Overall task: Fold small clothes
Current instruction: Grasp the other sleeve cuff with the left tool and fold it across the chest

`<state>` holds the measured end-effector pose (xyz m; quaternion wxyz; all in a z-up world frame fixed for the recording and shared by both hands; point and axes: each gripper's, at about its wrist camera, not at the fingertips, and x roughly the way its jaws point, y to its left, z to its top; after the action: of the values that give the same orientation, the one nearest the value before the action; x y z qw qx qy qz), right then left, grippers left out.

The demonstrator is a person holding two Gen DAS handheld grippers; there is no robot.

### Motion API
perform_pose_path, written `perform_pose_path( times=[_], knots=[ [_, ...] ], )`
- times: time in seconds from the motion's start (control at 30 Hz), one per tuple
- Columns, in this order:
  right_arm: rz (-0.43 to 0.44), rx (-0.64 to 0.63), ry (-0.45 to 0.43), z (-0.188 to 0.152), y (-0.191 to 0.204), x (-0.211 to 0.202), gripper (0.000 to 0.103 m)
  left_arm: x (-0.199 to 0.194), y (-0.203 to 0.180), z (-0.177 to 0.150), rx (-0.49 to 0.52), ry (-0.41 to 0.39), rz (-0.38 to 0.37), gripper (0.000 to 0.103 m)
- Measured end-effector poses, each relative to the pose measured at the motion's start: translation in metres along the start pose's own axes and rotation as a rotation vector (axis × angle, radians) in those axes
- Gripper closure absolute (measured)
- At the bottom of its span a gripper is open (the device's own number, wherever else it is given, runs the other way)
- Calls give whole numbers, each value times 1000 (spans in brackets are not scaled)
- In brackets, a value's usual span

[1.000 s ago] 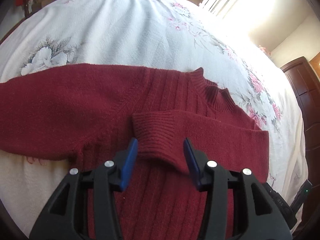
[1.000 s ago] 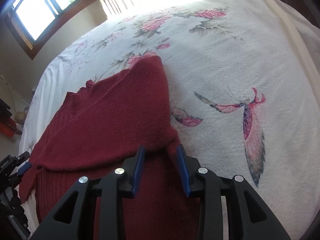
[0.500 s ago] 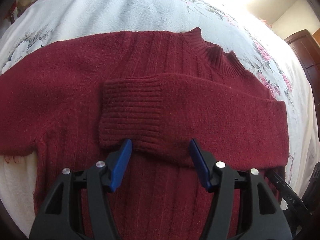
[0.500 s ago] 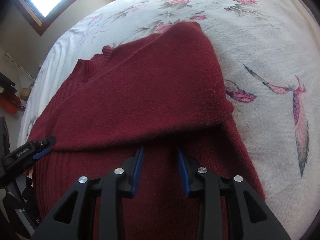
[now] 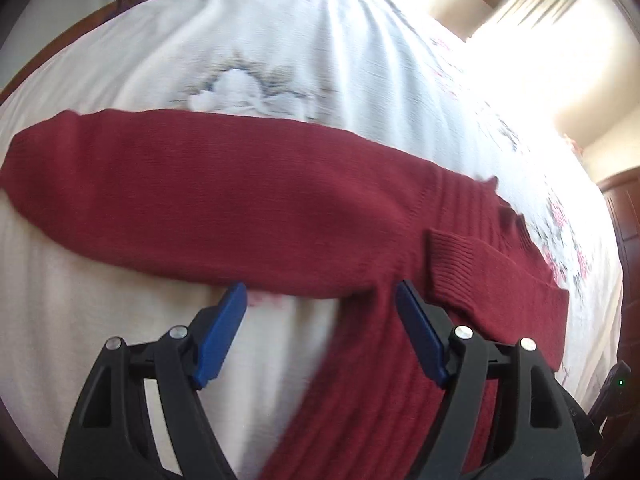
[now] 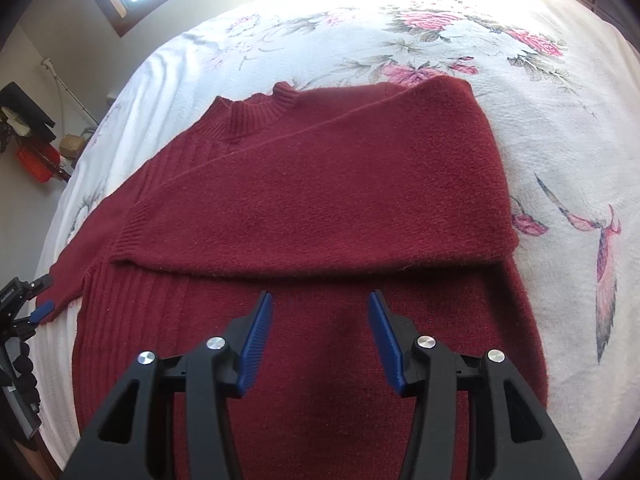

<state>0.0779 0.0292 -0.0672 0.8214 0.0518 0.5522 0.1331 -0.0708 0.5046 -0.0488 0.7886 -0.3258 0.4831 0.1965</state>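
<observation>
**Red sweater flat on the bed**

A dark red knitted sweater [image 6: 320, 200] lies flat on the bed's white flowered cover [image 6: 560, 120]. Its right sleeve is folded across the chest. Its left sleeve [image 5: 200, 200] stretches out to the left. The right tongs [image 6: 320, 300] are apart above the sweater's body, holding nothing. The left tongs [image 5: 320, 292] are apart too, near the left sleeve's lower edge.

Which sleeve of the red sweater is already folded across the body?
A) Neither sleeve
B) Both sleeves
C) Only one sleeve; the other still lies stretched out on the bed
C: one sleeve lies across the sweater, while the other sleeve stretches out over the bed.
</observation>
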Motion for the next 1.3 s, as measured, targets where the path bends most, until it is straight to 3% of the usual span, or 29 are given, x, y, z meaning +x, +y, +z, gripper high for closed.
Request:
perform_pose_path(
  times=[0.13,0.23,0.67,0.73,0.8,0.87,1.03,1.3],
  knots=[
    [1,-23,2,-2,7,5,53,-2,78,14,-197,-42,32,27],
    [-12,-22,9,-3,7,10,53,6,107,22,-275,-71,-4,28],
    [-43,-33,16,-6,8,24,52,25,128,66,-323,-154,-30,31],
    [-40,-29,17,-7,7,25,52,24,127,68,-327,-153,-6,37],
    [-36,-26,17,-6,6,26,52,23,124,69,-325,-155,7,53],
    [-28,-19,16,-6,5,26,52,20,123,69,-329,-153,-20,89],
    [-16,-8,15,-7,3,24,52,-4,92,64,-289,-219,-66,95],
    [-11,-5,15,-7,2,23,52,-19,-13,51,-103,-248,-184,95]
  ],
)
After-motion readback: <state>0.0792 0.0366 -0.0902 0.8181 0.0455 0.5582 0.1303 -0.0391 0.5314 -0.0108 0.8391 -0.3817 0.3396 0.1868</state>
